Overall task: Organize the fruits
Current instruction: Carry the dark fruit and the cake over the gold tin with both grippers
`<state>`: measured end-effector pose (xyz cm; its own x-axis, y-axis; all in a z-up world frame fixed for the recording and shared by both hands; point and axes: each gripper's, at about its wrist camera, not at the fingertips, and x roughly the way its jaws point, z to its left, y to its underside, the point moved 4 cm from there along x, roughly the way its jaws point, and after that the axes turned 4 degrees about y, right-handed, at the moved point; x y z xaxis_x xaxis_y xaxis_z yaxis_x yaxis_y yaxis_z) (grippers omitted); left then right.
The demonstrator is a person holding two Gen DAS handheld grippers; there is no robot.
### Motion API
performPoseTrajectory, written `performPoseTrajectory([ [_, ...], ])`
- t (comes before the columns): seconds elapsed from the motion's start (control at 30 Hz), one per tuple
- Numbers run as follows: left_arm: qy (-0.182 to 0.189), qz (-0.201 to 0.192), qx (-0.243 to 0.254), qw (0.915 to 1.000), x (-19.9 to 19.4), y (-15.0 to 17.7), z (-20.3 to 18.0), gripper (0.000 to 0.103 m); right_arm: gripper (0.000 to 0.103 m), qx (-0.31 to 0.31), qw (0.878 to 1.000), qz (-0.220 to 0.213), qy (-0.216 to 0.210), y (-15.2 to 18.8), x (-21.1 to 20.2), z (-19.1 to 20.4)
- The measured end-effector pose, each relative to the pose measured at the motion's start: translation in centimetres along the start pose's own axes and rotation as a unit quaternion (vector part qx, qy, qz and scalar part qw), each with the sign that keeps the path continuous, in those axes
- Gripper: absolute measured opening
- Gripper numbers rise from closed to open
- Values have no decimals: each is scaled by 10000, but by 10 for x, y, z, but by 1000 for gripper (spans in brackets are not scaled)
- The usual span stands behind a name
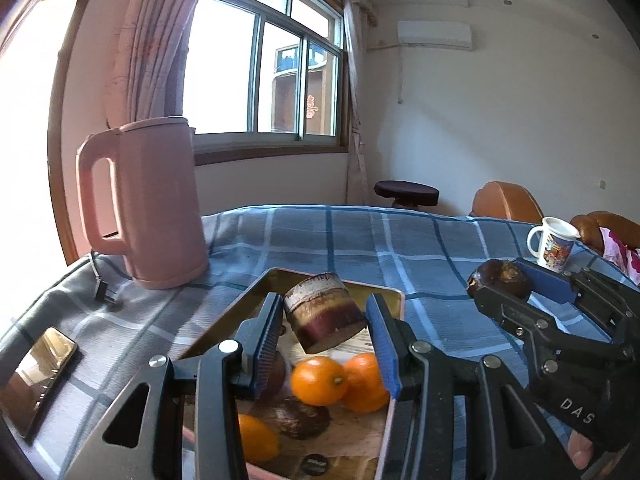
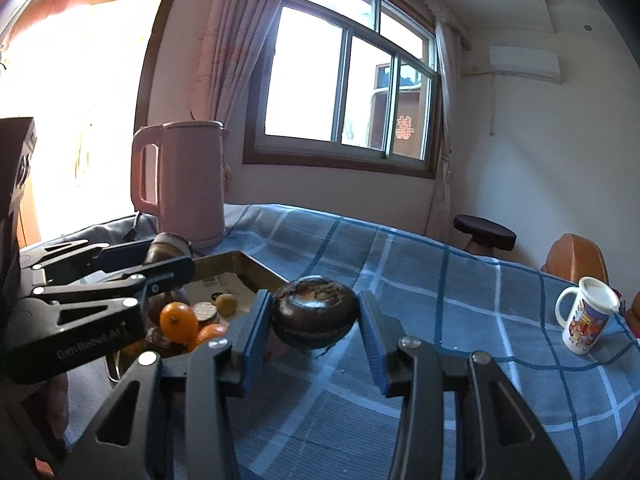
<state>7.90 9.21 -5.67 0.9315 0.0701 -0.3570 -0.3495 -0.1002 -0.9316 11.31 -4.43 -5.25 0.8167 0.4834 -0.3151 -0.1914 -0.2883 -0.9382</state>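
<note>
Setting: a room in a private home. Indicators, located relative to the table (image 2: 400,280) with its blue plaid cloth:

- On the table, far left: pink electric kettle (image 1: 152,200), its plug (image 1: 105,294) lying beside it.
- On the table, right edge: printed mug (image 2: 586,314).
- On the table, near left: smartphone (image 1: 38,376).
- Behind the table: sliding window (image 2: 344,84) with pink curtains (image 1: 154,36).
- Behind the table, high on the right wall: air-conditioner unit (image 1: 435,34).
- Beyond the far right edge: round dark stool (image 2: 484,232) and brown upholstered chairs (image 1: 506,200).
</note>
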Motion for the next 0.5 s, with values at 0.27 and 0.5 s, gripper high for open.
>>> performPoseTrajectory([
  [0.27,-296,27,-149,9994,-5,-4,32,45,46,-35,9998,9,-219,-7,6,17],
  [0.5,-466,108,-212,9986,-8,-1,51,45,46,-62,9991,34,-410,-10,11,32],
])
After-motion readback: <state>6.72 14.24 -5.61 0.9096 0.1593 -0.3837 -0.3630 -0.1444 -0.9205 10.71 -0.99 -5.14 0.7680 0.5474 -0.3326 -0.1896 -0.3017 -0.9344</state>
